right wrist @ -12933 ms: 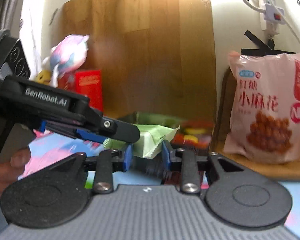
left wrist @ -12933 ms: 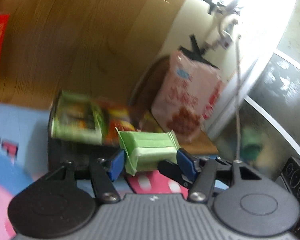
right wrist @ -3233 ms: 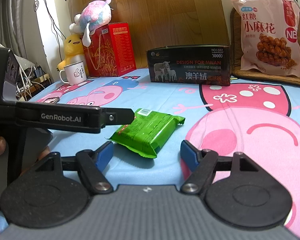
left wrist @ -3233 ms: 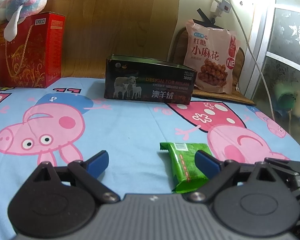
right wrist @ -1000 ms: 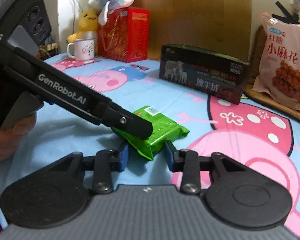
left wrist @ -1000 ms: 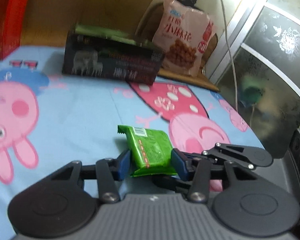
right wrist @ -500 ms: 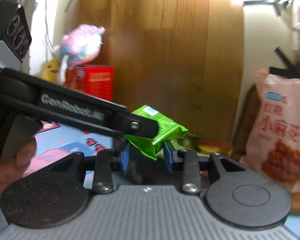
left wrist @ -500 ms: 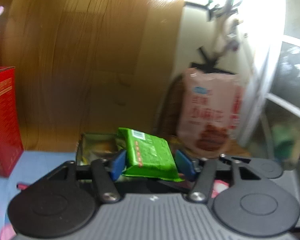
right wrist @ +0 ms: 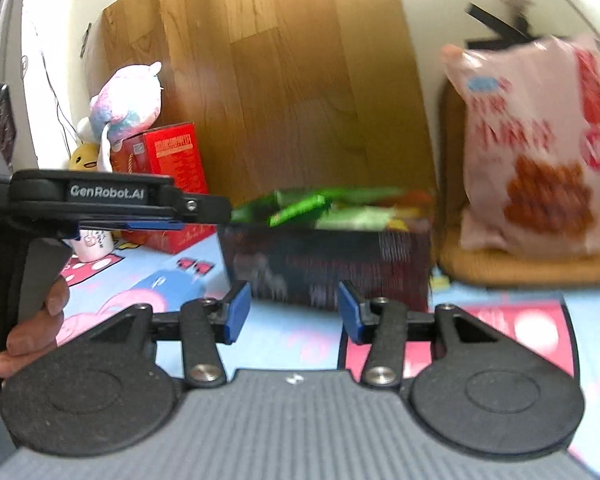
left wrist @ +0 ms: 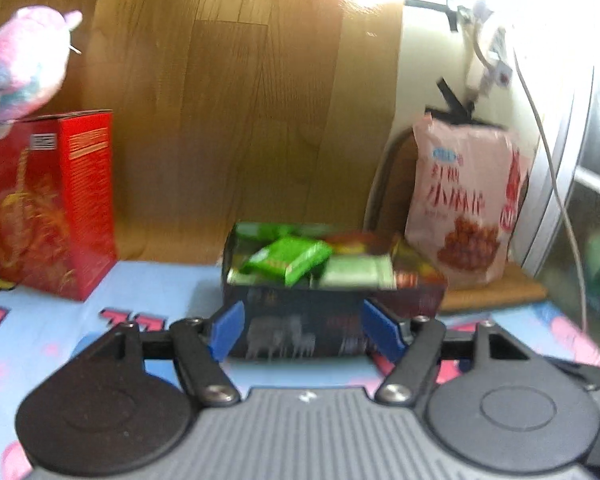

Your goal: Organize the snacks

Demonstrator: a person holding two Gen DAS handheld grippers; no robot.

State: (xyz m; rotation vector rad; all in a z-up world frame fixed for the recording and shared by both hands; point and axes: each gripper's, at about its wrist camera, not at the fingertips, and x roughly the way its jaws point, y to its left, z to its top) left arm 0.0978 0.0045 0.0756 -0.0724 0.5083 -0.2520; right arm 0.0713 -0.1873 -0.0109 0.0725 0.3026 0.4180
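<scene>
A green snack packet (left wrist: 286, 258) lies tilted on top of other snacks inside the open black box (left wrist: 300, 332); it also shows in the right wrist view (right wrist: 298, 208), inside the same black box (right wrist: 324, 268). My left gripper (left wrist: 302, 328) is open and empty, just in front of the box. My right gripper (right wrist: 294, 310) is open and empty too, in front of the box. The left gripper's body (right wrist: 112, 198) reaches in from the left in the right wrist view.
A pink snack bag (left wrist: 464, 212) leans against the wall right of the box on a wooden mat (right wrist: 520, 268). A red carton (left wrist: 48, 208) with a plush toy (left wrist: 24, 68) on top stands at the left. A mug (right wrist: 94, 242) stands beside it. The cloth is a blue cartoon print (left wrist: 148, 288).
Both grippers held the green packet above the box half a second ago. Now both have opened and the packet lies in the box. Both have pulled back a little.
</scene>
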